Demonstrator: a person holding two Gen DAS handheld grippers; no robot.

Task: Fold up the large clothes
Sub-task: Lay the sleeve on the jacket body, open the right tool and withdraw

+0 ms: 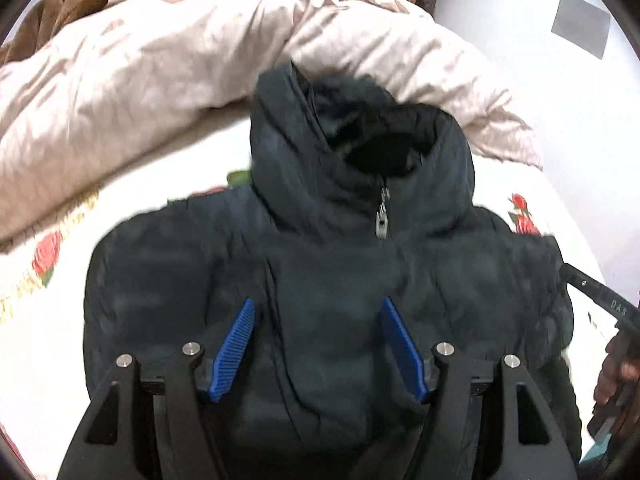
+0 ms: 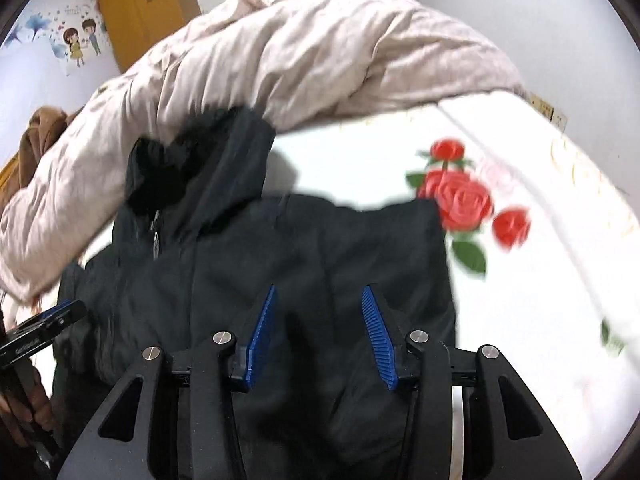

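A dark hooded puffer jacket lies front up on the bed, zipped to the collar, its zipper pull below the hood. My left gripper is over the chest, with a thick raised fold of the jacket filling the gap between its blue pads. My right gripper is at the jacket on the side away from the hood, its pads closed on a bulge of dark fabric. Each view catches the other gripper at its edge: the right gripper and the left gripper, each in a hand.
A bunched pale pink duvet is heaped right behind the hood. The white bed sheet with red roses spreads to the right of the jacket. A brown garment lies at the far left, near an orange door.
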